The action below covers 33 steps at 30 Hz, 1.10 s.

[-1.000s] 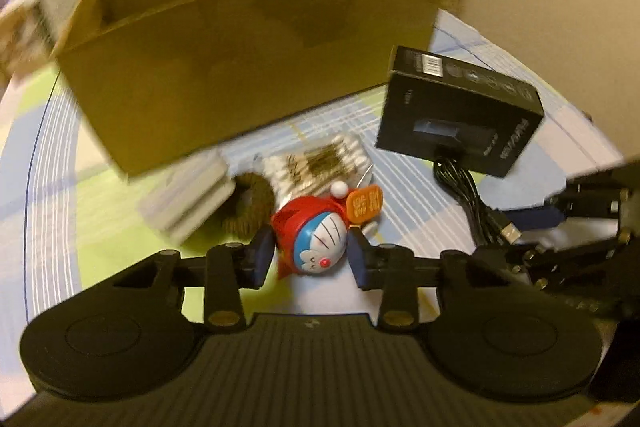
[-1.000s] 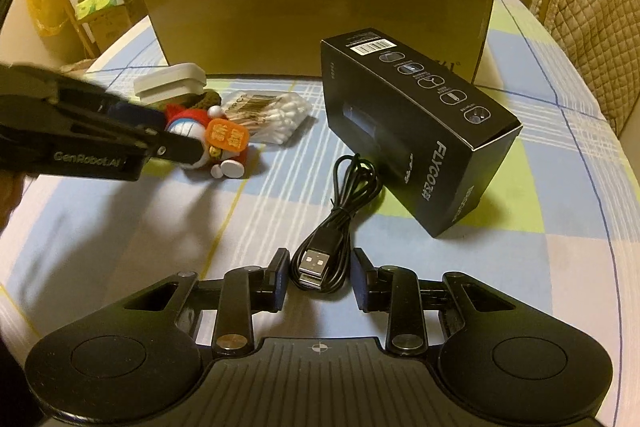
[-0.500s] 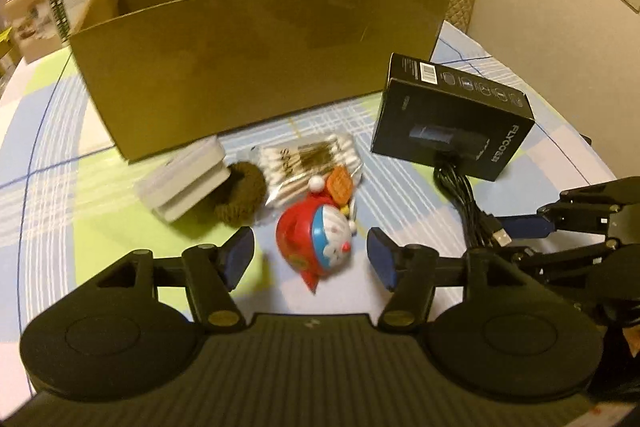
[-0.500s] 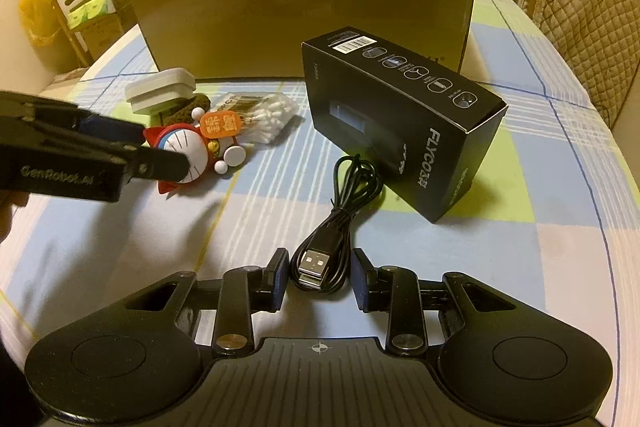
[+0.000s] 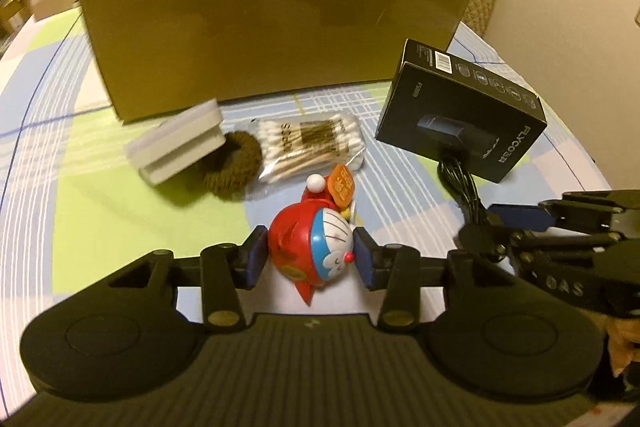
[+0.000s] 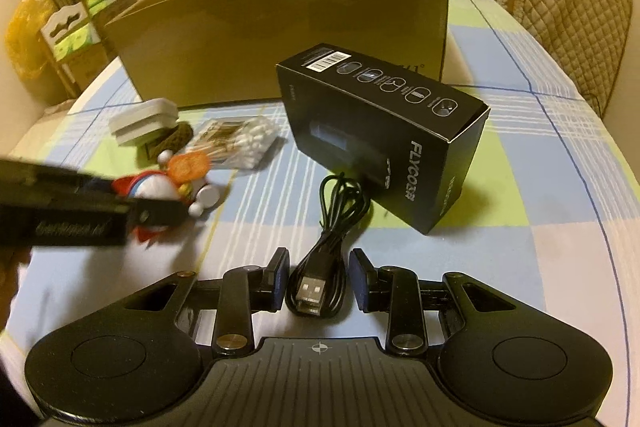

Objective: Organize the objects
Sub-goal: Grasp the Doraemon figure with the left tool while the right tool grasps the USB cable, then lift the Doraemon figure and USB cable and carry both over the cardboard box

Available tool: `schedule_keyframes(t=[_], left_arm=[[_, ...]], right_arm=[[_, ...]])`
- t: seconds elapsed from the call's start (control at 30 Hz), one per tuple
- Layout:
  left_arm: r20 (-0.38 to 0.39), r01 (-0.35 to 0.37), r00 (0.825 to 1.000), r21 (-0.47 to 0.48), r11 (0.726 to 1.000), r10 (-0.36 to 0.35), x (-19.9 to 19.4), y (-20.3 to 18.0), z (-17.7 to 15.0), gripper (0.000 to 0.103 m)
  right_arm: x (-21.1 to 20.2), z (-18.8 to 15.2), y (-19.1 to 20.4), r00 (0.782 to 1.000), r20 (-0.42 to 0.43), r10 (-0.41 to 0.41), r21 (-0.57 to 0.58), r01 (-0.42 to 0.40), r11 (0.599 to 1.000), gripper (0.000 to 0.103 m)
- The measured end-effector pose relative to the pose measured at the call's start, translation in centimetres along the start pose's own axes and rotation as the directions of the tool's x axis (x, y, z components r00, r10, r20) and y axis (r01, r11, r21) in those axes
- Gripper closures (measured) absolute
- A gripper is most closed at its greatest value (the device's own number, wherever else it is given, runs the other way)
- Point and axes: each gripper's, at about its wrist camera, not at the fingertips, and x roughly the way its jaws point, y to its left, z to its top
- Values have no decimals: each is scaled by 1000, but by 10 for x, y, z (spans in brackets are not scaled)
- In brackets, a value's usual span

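Left gripper (image 5: 309, 259) with jaws seemingly pinching the Doraemon toy (image 5: 310, 253) on the checked tablecloth (image 5: 80, 195), right gripper (image 6: 318, 285) jaws spread around the USB cable (image 6: 320, 271), cardboard box (image 5: 272, 23) at 12 o'clock.

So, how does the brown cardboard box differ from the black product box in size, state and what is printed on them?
The cardboard box is much larger than the black product box and stands behind it. The cardboard box is open at the top, while the black product box looks closed. The black product box carries a barcode label, icons and white lettering; the cardboard box's near wall is almost plain. Both rest on the checked tablecloth.
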Motion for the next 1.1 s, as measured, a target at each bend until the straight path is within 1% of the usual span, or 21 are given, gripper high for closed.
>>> schedule_keyframes(t=[0.07,0.2,0.3,0.33,0.37,0.47,0.6,0.7,0.97,1.1], left_arm=[[4,-1,1000,-8,1000,1,-1,-1,-3,63],[4,-6,1000,4,1000,6,0,-1,-1,63],[3,-12,1000,21,1000,12,3,-4,1,63],[6,-11,1000,30,999,11,3,-5,2,63],[8,-9,1000,34,999,9,3,-5,1,63],[8,-8,1000,42,999,7,4,-6,0,63],[-11,-7,1000,48,999,7,2,-10,-3,63],[-30,-4,1000,18,1000,4,-1,-11,-5,63],[-43,1,999,-133,991,-7,-17,-7,-11,63],[-35,11,999,-168,986,-17,-29,-7,-12,63]], right_arm=[[3,2,0,1000,1,-8,18,8,1000,73],[9,9,4,999,9,-35,19,35,999,74],[13,10,12,998,4,-66,-36,66,997,74],[13,9,13,997,4,-71,-50,71,996,83],[13,8,14,997,4,-76,-61,76,995,86],[9,5,12,998,-1,-65,-62,65,996,87],[4,-1,10,999,-6,-53,-64,53,997,87],[-2,-3,9,999,-6,-44,-49,43,998,87],[-21,-4,9,1000,9,-27,-41,27,999,87],[-30,-4,10,1000,18,-19,-43,20,999,87]])
